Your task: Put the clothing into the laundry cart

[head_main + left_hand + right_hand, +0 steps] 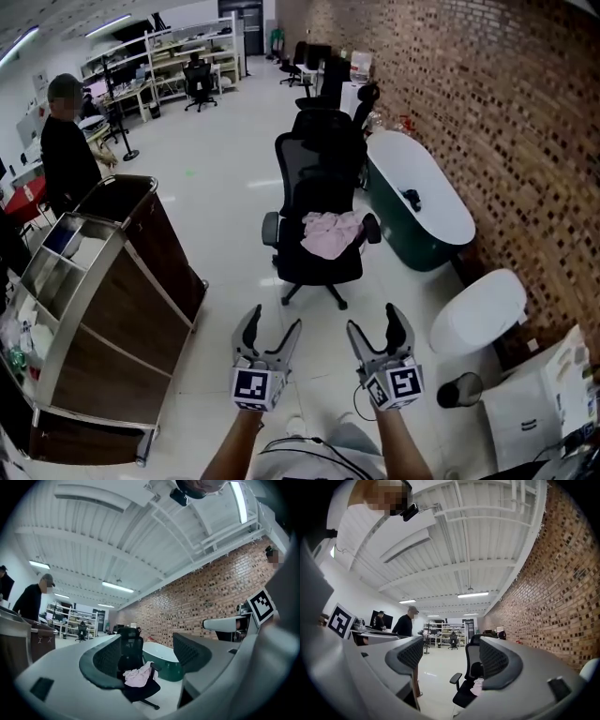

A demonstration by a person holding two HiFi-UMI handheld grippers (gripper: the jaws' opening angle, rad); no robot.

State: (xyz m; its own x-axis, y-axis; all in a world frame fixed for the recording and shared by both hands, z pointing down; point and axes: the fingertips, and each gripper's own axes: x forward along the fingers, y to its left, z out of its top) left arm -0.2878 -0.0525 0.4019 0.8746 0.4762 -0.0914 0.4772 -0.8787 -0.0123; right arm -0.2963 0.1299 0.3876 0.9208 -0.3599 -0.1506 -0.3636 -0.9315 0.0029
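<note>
A: What are the 2 tools doing right now?

B: The left gripper and the right gripper are both pointing roughly level toward the office chair. Their jaws are standing moderately apart and neither is holding anything. Only the room ahead is showing between the pads.

A: And the clothing?

B: The pink clothing is lying bunched on the chair's seat, well apart from both grippers. The laundry cart is standing off to the left. I'm not seeing any garment in it, so the task looks to be only just starting.

A: What are you worrying about?

B: 3 things. The chair appears to be sitting on a rolling base. A nudge from the jaws while reaching in could be sending it away or spinning the seat toward the bathtub just beside it.

A: Number 2?

B: The garment is looking soft and crumpled, so 1 pinch may be catching only a fold. The rest could then be dragging over an armrest or dropping to the floor on the way across.

A: And number 3?

B: A bystander is standing near the cart's far end. Swinging a trailing garment left could be brushing them or missing the cart's opening.
</note>
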